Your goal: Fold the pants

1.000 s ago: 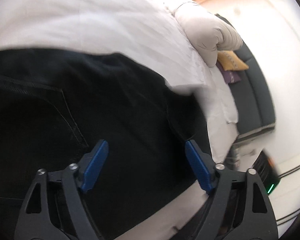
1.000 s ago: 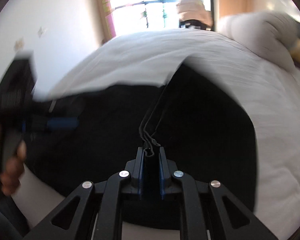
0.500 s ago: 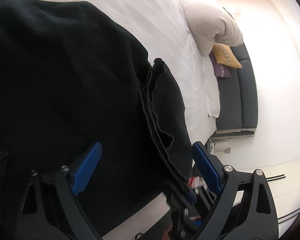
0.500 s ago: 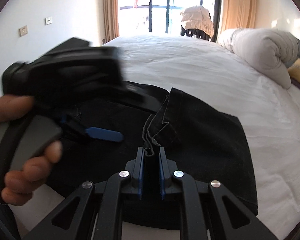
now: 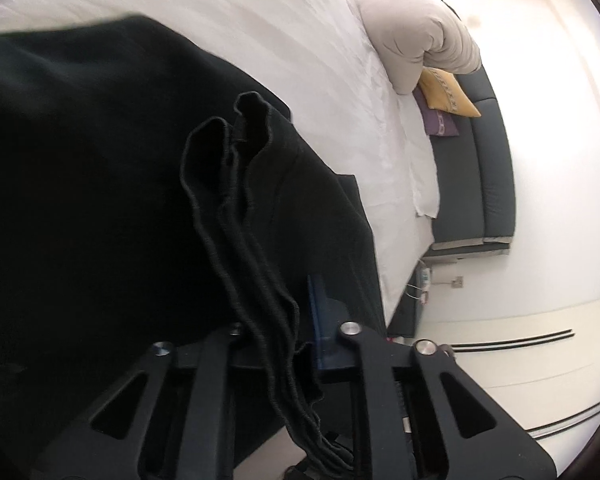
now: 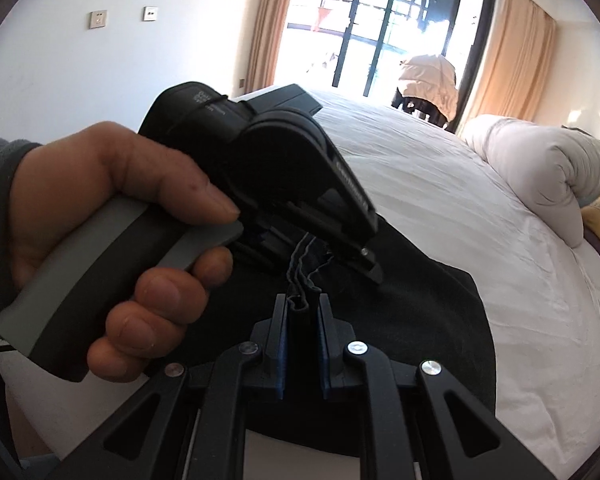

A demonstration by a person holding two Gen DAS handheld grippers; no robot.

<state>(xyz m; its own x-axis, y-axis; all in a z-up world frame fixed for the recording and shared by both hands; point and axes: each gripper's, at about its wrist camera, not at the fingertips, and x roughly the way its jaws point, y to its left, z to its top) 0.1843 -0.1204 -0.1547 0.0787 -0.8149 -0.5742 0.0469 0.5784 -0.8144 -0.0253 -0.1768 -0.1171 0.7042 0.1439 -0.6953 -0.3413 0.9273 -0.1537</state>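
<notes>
Since half a second ago the left tool (image 5: 276,320) has snapped from wide open to shut on the bunched hems of the pants (image 5: 100,200), and it now sits right in front of the right tool (image 6: 303,308), where before it was further off to the left. In the right wrist view, the left hand (image 6: 100,240) wraps the grey handle, thumb on top, with the tool's black nose pressed over the same stack of dark edges. The right tool is nearly closed, its blue pads pinching that stack just below the left one, so both tools grip the hems side by side. The black pants lie spread over the near part of the white bed (image 6: 440,184). A rolled duvet (image 6: 540,160) and a yellow cushion (image 5: 448,92) sit at the bed's far side.
</notes>
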